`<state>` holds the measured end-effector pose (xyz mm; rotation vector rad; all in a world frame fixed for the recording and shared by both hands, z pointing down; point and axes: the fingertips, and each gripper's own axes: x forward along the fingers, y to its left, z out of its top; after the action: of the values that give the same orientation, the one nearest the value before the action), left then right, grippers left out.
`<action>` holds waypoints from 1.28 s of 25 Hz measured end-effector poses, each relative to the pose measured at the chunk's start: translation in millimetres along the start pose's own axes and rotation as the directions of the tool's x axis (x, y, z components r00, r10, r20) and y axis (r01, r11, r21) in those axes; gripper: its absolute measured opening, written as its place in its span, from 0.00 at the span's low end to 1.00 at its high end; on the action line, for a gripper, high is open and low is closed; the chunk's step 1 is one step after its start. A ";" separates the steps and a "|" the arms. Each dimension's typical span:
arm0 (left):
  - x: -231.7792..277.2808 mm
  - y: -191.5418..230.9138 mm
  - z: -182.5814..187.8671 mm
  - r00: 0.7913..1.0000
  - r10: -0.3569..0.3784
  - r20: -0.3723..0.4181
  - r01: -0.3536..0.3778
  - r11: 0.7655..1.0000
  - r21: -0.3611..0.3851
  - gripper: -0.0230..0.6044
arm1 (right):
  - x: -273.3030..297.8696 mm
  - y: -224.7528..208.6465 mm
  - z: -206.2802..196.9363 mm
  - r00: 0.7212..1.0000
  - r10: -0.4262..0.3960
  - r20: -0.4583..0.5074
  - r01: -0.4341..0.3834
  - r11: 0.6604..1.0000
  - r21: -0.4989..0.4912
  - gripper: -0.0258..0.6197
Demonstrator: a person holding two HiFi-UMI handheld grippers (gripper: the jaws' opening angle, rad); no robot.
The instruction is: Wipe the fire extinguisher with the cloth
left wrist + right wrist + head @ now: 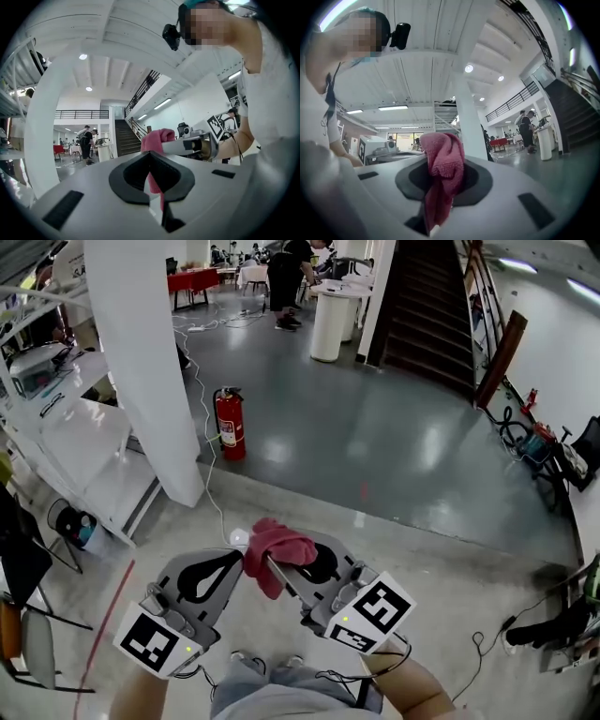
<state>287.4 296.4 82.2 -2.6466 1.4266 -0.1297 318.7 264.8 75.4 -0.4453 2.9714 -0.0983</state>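
A red fire extinguisher (230, 424) stands upright on the grey floor beside a white pillar (150, 362), well ahead of both grippers. A pink-red cloth (278, 546) hangs bunched from my right gripper (272, 564), whose jaws are shut on it. In the right gripper view the cloth (444, 164) fills the jaw gap of that gripper (440, 161) and droops down. My left gripper (239, 542) is held close on the cloth's left with its jaws together and nothing between them. The left gripper view shows the cloth (157, 138) just beyond its own tips (151, 155).
White shelving and tables (75, 437) line the left side, and a white cable (211, 486) runs along the floor past the extinguisher. A person (289, 277) stands at a round white table far ahead. Dark stairs (431, 324) rise at the back right, and cables (525, 432) lie along the right wall.
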 end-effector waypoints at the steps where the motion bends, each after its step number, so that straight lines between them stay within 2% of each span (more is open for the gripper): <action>1: 2.3 -1.1 1.2 1.000 -0.003 0.002 0.003 1.000 -0.007 0.05 | 0.7 -1.0 2.3 1.000 0.000 0.004 0.000 1.000 0.004 0.17; 7: 8.6 13.9 0.4 1.000 0.016 -0.004 -0.016 1.000 -0.001 0.05 | 14.5 -4.5 5.7 1.000 0.007 0.021 -0.007 1.000 -0.021 0.18; 11: 12.2 45.1 -9.5 1.000 0.028 0.005 -0.028 0.999 -0.014 0.05 | 40.9 -16.9 -2.1 1.000 -0.005 0.026 0.005 1.000 -0.005 0.18; 17: 14.6 128.9 -19.4 0.998 0.007 0.059 -0.007 1.000 -0.009 0.05 | 111.2 -40.3 -11.9 0.998 -0.059 0.016 0.059 0.998 -0.019 0.18; 20: 12.6 178.5 -29.4 0.998 -0.031 0.051 0.031 0.999 -0.005 0.05 | 159.3 -51.3 -15.0 0.995 -0.100 0.029 0.100 0.995 -0.019 0.18; 24: 4.8 238.0 -42.8 0.995 -0.099 0.001 0.099 0.995 0.011 0.05 | 225.4 -65.2 -16.5 0.985 -0.163 0.057 0.164 0.986 -0.008 0.18; 27: -2.4 282.6 -45.4 0.992 -0.129 0.017 0.128 0.991 0.029 0.05 | 267.2 -71.8 -16.6 0.978 -0.199 0.068 0.200 0.980 -0.005 0.18; 32: -4.6 339.6 -53.2 0.989 -0.145 0.041 0.145 0.989 0.003 0.05 | 314.0 -84.5 -21.5 0.971 -0.237 0.038 0.238 0.971 -0.033 0.18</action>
<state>-2.5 111.5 81.5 -2.7347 1.2216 -0.0890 42.4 92.2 65.0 -0.7986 2.8777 -0.0587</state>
